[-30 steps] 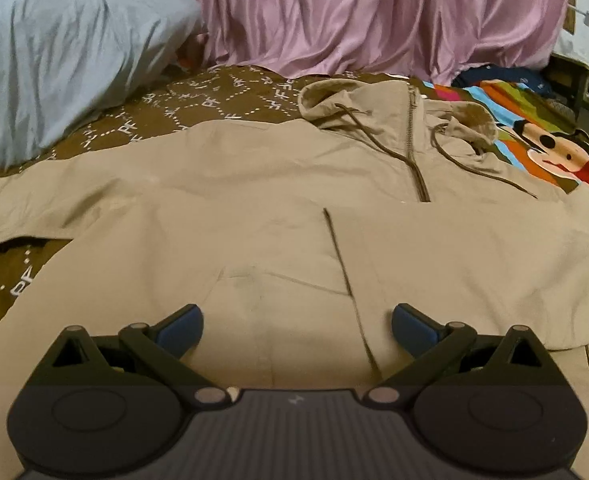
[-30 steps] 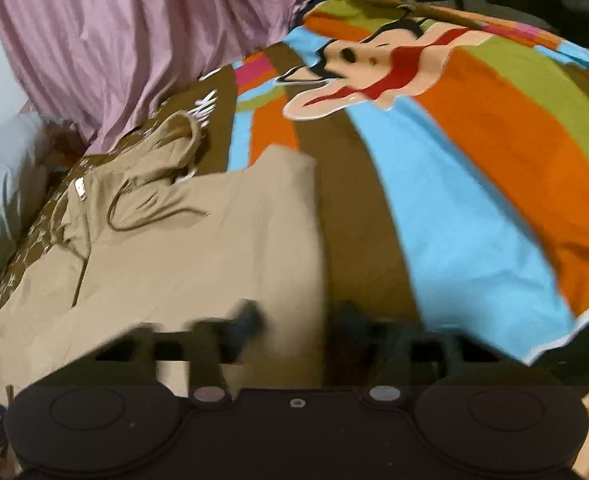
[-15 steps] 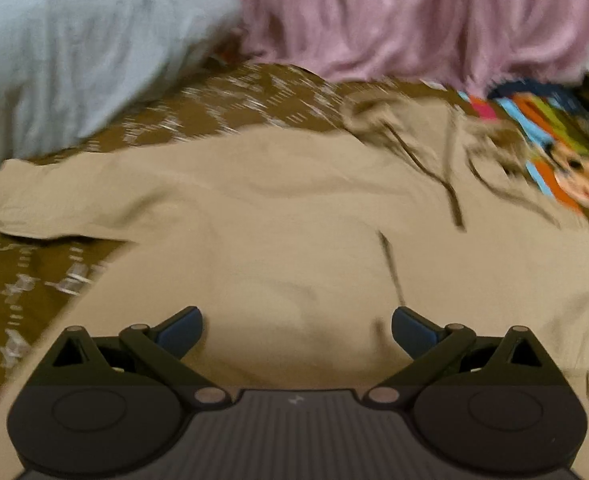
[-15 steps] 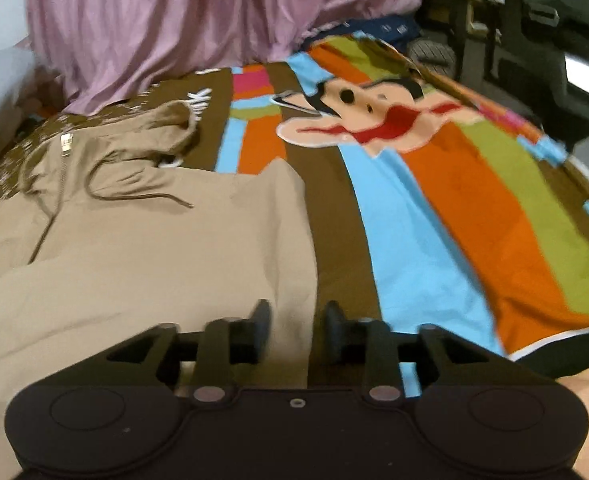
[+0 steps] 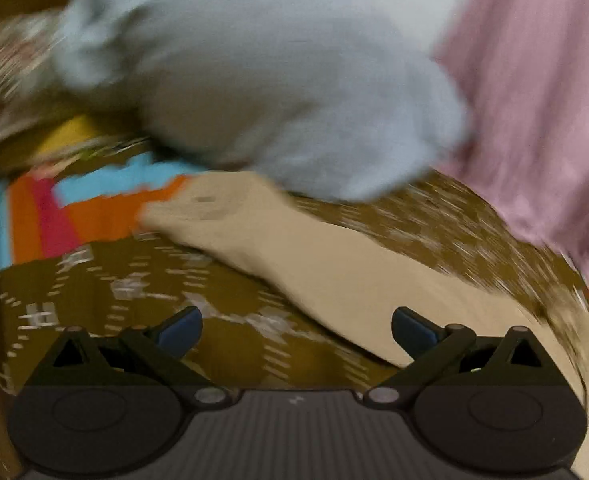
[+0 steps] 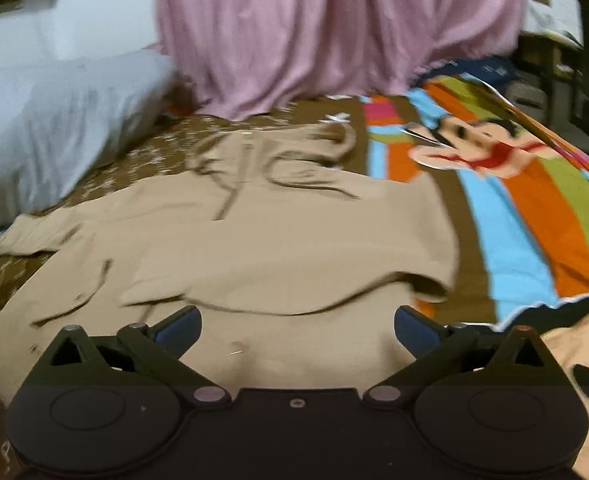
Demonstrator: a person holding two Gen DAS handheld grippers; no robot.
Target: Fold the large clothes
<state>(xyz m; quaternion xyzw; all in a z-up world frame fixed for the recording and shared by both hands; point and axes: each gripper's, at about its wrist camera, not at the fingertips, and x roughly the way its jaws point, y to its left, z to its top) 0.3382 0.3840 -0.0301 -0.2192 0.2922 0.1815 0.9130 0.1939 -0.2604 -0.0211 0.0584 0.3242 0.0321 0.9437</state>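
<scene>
Right sleeve lies folded across the jacket [image 6: 254, 240]; both claws, left claw [image 5: 296, 326] and right claw [image 6: 297, 326], gape empty. Next, left claw must pinch the outstretched left sleeve [image 5: 294, 248].

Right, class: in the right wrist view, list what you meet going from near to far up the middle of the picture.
Right gripper → tan hooded jacket → brown patterned bedspread → pink curtain.

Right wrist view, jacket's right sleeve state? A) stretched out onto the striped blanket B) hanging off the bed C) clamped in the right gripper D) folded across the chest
D: the right sleeve lies folded across the tan jacket, and the right gripper is open and empty.
</scene>
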